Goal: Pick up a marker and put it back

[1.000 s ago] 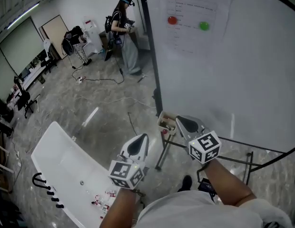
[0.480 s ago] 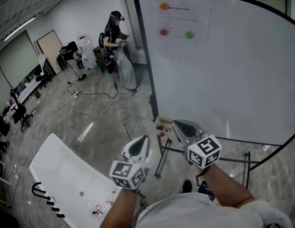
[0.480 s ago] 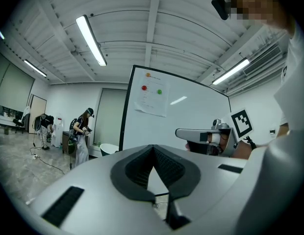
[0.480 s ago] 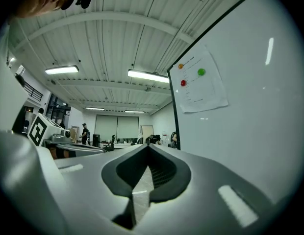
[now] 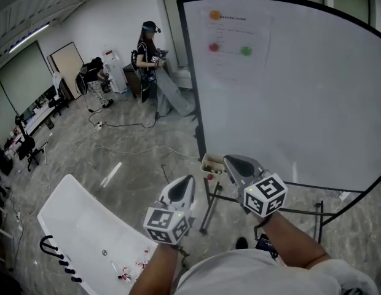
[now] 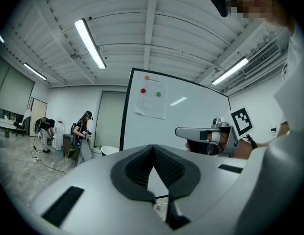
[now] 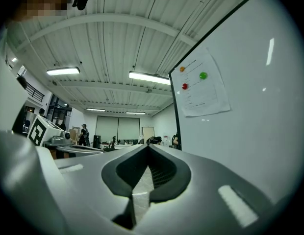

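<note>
In the head view both grippers are held up side by side in front of a large whiteboard (image 5: 295, 97). My left gripper (image 5: 185, 179) is shut with nothing in it; its jaws meet at the tips in the left gripper view (image 6: 153, 148). To its right, my right gripper (image 5: 231, 160) is shut and empty too, pointing along the board (image 7: 148, 147). A small open box (image 5: 211, 164) hangs at the board's lower left corner, just beyond the right gripper's tip. I cannot tell whether markers lie in it.
A sheet with coloured magnets (image 5: 231, 34) is stuck at the board's top left. The board's metal stand (image 5: 210, 206) reaches down to the floor. A white table (image 5: 80, 217) with small items stands at lower left. A person (image 5: 149, 47) stands far back; cables lie on the floor.
The head view has lifted, so more of the whiteboard and its top edge show. Both grippers stay shut and in nearly the same place.
</note>
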`<state>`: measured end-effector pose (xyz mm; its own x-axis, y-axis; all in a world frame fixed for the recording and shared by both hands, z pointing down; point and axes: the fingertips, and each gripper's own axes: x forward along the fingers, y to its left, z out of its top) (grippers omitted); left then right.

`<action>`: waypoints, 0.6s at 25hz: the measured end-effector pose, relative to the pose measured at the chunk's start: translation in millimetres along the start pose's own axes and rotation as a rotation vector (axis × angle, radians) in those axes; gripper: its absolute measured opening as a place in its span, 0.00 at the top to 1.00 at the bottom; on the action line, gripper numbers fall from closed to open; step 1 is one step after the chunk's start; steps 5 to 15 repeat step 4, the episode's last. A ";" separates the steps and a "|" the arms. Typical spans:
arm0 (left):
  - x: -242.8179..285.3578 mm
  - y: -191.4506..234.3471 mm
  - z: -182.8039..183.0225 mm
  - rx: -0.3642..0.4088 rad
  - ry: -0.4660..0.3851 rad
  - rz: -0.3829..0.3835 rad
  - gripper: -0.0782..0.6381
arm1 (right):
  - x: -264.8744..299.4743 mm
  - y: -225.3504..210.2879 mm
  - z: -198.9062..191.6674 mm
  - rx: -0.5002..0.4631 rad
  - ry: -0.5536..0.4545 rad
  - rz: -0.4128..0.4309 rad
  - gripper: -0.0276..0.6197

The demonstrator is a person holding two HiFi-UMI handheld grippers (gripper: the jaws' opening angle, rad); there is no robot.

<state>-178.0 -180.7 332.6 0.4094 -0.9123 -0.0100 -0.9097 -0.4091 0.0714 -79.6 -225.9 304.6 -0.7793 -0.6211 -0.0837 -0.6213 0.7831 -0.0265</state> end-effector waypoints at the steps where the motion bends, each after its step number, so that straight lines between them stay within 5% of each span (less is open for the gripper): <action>1: -0.8 0.3 2.0 0.001 -0.003 0.002 0.89 | 0.1 0.5 1.6 -0.001 -0.002 0.001 0.95; 15: -3.0 1.5 7.5 0.006 -0.013 0.009 0.89 | -0.1 0.6 5.3 0.009 -0.009 0.006 0.95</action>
